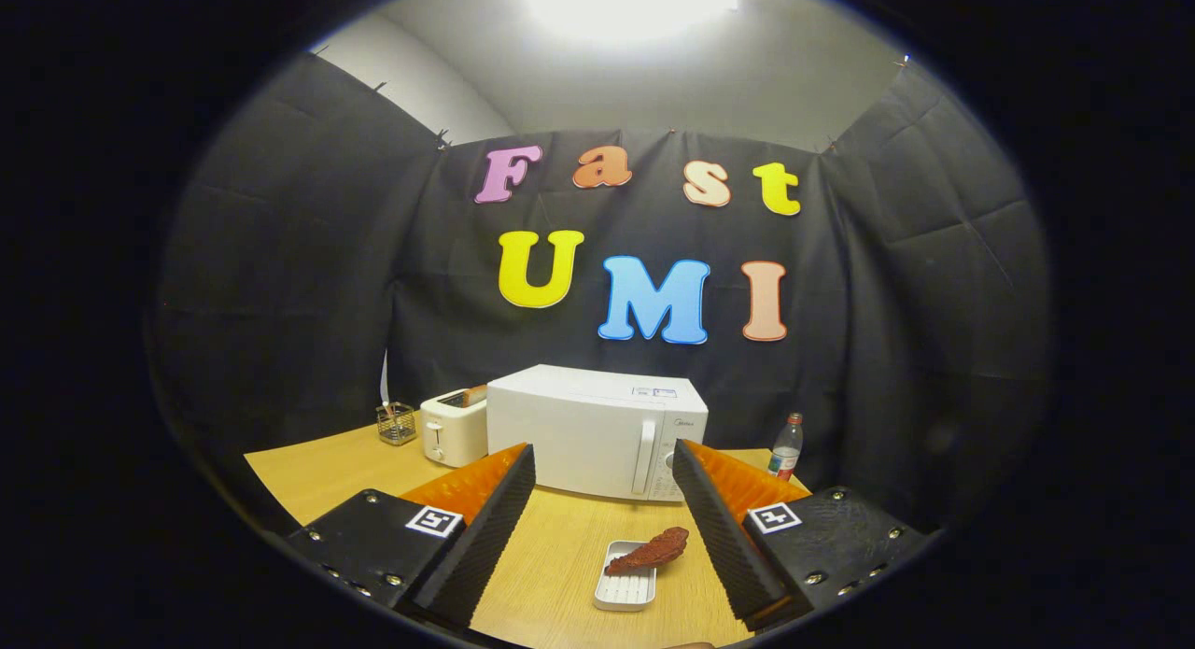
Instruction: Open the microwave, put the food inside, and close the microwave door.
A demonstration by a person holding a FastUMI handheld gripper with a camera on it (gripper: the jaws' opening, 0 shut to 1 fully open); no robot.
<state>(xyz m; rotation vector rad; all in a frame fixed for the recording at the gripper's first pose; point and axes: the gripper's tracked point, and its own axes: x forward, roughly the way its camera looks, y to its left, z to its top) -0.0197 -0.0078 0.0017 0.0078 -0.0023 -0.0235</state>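
- My gripper (604, 467) hangs above the wooden worktop (560, 546) with its fingers spread wide apart and nothing held between them.
- Between the fingers, toward the right one, lies a small white tray (624, 588) with a reddish-brown piece of food (651, 552) resting across its far end and reaching past the rim toward the right finger.
- Bare worktop runs between the tray and my left finger, and more of it lies open from the tray's far end up to the microwave.
- The white microwave (588, 434) stands beyond the fingers at the back of the worktop, door shut, its upright handle (643, 458) and control panel on the right part of the front.
- A white toaster (453, 430) sits just beside the microwave's left side, with something brown poking out of its slot.
- A small wire basket (397, 423) stands left of the toaster, near the worktop's back edge.
- A clear bottle (786, 448) stands right of the microwave, apart from it, close to the black wall.
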